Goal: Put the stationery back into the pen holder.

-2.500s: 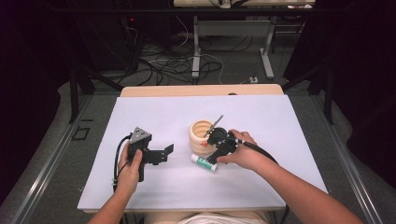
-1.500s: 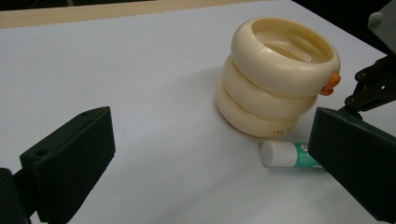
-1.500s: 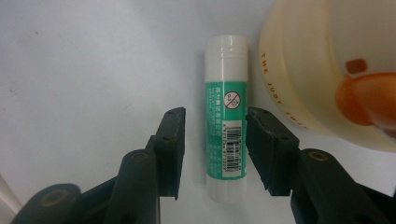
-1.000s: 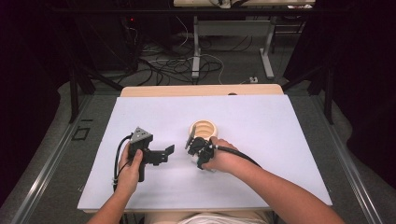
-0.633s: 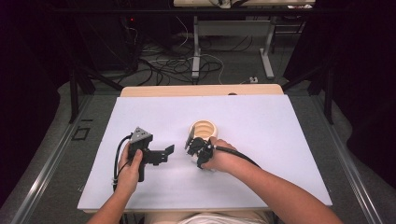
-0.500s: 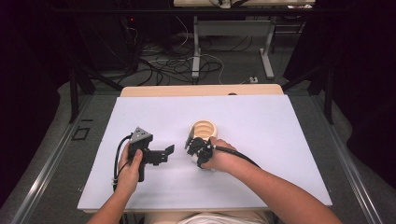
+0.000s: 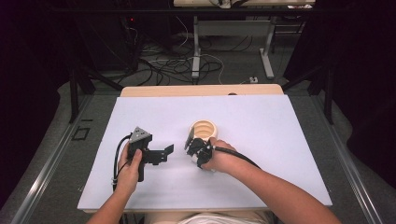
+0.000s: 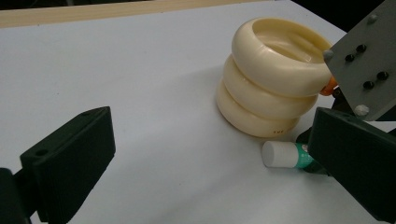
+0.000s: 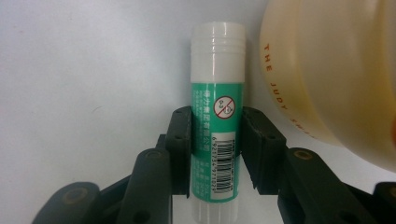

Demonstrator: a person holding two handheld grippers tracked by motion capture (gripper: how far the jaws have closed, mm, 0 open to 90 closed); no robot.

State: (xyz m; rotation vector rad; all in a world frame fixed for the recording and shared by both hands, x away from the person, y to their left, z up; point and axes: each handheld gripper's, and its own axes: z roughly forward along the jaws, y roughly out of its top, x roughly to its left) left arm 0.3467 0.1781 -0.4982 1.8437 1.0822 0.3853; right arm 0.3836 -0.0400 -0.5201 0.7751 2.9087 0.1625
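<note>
A: What's been changed re the right gripper [image 9: 215,140]?

B: It has been brought down beside the cream ribbed ring-stacked holder [image 7: 202,132], and its jaws have just been closed; the green-labelled white glue stick [image 9: 217,121] is now clamped between them, lying flat on the white table [image 7: 280,140] just beside the holder's base. A lift is judged possible next.

A: Left gripper [image 7: 164,153]?

B: Jaws spread, nothing held; parked left of the holder.

A: Counts?

B: 1 holder, 1 glue stick, 2 grippers.

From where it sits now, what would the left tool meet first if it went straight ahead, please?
Probably the glue stick lying beside the cream ringed holder; the left tool points toward both, though depth is unclear.
</note>
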